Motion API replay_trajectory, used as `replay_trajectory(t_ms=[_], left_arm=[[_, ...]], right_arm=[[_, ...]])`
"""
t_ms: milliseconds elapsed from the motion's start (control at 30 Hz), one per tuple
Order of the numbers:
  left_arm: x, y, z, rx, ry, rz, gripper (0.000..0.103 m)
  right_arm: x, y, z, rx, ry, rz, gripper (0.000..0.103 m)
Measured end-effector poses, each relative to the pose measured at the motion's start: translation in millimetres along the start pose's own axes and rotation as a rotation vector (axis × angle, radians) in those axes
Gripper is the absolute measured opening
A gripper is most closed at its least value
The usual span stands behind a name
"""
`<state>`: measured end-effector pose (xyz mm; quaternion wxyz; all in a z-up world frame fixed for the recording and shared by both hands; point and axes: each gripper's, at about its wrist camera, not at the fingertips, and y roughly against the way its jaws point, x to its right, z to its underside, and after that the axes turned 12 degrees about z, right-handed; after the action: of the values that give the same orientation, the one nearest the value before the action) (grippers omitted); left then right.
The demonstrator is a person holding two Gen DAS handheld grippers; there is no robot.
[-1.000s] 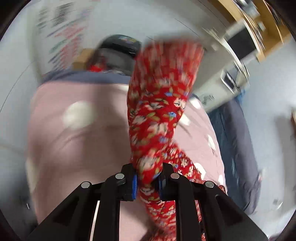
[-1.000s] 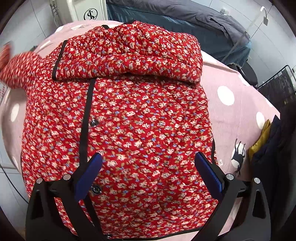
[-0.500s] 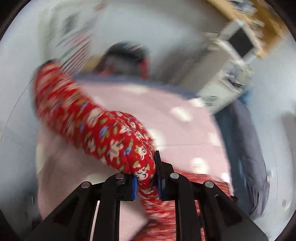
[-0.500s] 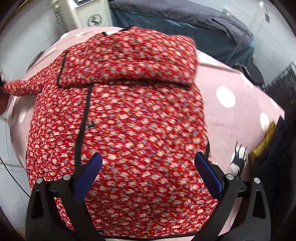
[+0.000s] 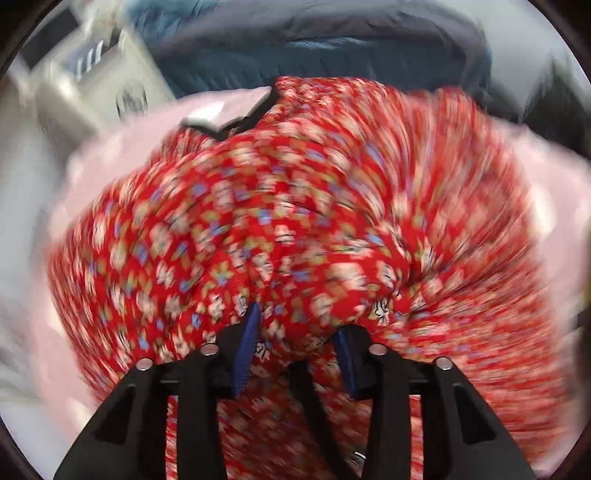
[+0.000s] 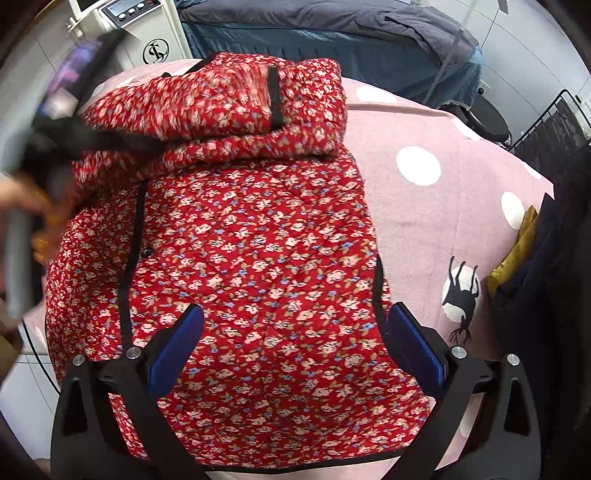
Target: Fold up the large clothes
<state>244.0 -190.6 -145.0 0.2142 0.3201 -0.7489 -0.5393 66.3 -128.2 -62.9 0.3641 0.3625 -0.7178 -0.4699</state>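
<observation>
A red floral quilted jacket [image 6: 258, 240] with black trim lies on a pink polka-dot blanket [image 6: 436, 221]. Both sleeves are folded across its upper part [image 6: 229, 107]. My right gripper [image 6: 295, 347] is open and hovers over the jacket's lower half, holding nothing. My left gripper [image 5: 295, 332] has its jaws parted over the blurred jacket [image 5: 295, 206], with sleeve fabric bunched between the pads. In the right wrist view the left gripper [image 6: 92, 140] is a blur at the jacket's upper left, next to a hand.
A white machine [image 6: 147, 33] stands beyond the blanket's far left. A dark blue and grey bed [image 6: 332, 33] lies behind. Dark and yellow clothes [image 6: 535, 258] are piled at the right edge. A black wire rack [image 6: 554, 122] stands far right.
My left gripper carried the sleeve from the left across the jacket's upper part, and its jaws have parted. The right gripper stayed open over the lower half.
</observation>
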Motion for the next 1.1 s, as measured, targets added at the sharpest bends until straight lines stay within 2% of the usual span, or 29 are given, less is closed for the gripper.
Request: replay_trajectory(t_ms=[33, 67, 100, 133, 167, 233, 333, 433, 533, 667, 733, 767, 833, 867, 933, 1000, 1100], left_arm=[[6, 2, 0, 0.031, -0.035, -0.033, 0.055], [6, 4, -1, 0.032, -0.035, -0.019, 0.069], [5, 6, -2, 0.019, -0.021, 0.036, 0.086], [-1, 13, -2, 0.012, 0.014, 0.131, 0.088], [-9, 21, -4, 0.027, 0.038, 0.175, 0.088], [-14, 40, 3, 0.07, 0.041, 0.183, 0.088], [-37, 72, 16, 0.182, 0.071, 0.123, 0.089], [-68, 84, 30, 0.233, 0.141, 0.037, 0.089], [-83, 79, 33, 0.207, 0.206, -0.081, 0.087], [-119, 52, 36, 0.112, 0.302, -0.077, 0.087], [-129, 37, 40, 0.033, 0.299, -0.084, 0.089], [-133, 27, 41, 0.009, 0.305, -0.082, 0.09], [-138, 13, 40, -0.021, 0.336, -0.064, 0.092], [-141, 9, 39, -0.03, 0.354, -0.068, 0.098], [-150, -1, 37, -0.048, 0.4, -0.029, 0.098], [-158, -9, 37, -0.061, 0.437, 0.013, 0.098], [-160, -13, 35, -0.063, 0.444, 0.025, 0.098]], right_arm=[[2, 0, -2, 0.001, 0.002, 0.004, 0.098], [4, -1, -4, 0.003, 0.002, 0.008, 0.098], [6, -3, -8, 0.004, 0.0, 0.009, 0.098], [7, -4, -10, 0.004, -0.003, 0.008, 0.098], [7, -5, -17, 0.008, -0.008, 0.003, 0.098], [7, -5, -30, 0.027, -0.016, -0.004, 0.098], [0, 1, -57, 0.091, -0.012, -0.025, 0.098], [-22, 3, -88, 0.206, 0.06, -0.002, 0.098], [-48, 5, -111, 0.316, 0.149, 0.011, 0.098], [-88, 2, -131, 0.419, 0.281, -0.037, 0.098], [-104, -9, -139, 0.416, 0.317, -0.048, 0.097], [-114, -21, -145, 0.387, 0.341, -0.058, 0.097], [-127, -46, -151, 0.289, 0.383, -0.076, 0.097], [-134, -65, -154, 0.209, 0.404, -0.059, 0.097], [-138, -86, -158, 0.138, 0.404, -0.043, 0.097], [-139, -94, -161, 0.123, 0.393, -0.058, 0.097], [-147, -98, -166, 0.113, 0.427, -0.026, 0.098]])
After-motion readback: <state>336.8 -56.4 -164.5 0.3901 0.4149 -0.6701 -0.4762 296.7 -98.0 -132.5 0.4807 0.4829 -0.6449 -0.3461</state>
